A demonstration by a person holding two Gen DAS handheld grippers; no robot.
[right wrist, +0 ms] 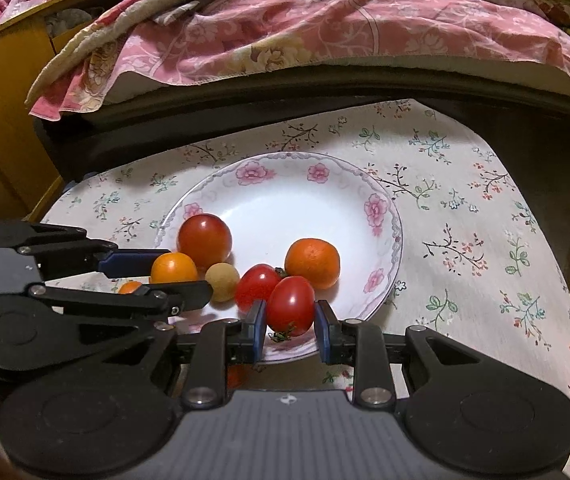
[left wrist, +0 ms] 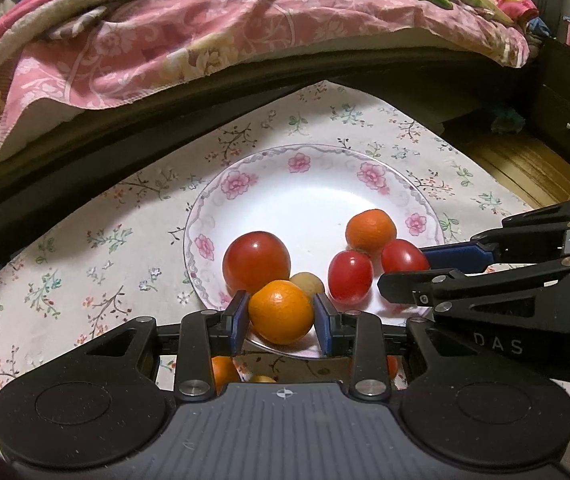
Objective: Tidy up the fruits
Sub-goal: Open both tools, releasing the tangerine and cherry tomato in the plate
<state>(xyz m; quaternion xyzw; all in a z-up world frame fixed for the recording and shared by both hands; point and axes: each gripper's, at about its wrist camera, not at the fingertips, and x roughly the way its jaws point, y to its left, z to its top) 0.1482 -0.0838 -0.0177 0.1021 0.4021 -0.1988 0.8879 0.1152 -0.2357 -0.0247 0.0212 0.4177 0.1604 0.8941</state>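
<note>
orange (left wrist: 281,312) between left gripper (left wrist: 281,322) fingers, over plate (left wrist: 317,168)

A table under a floral tablecloth (right wrist: 465,208) bears a white flower-rimmed plate (right wrist: 269,200) of fruit beside a bed (right wrist: 325,80).

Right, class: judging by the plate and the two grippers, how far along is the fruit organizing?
Done: a large tomato, an orange, a small tomato and a tan fruit lie on the plate. In hand: the left gripper clasps a second orange; the right gripper clasps an oval tomato. Left: setting both down, plus an orange piece partly visible on the cloth.
</note>
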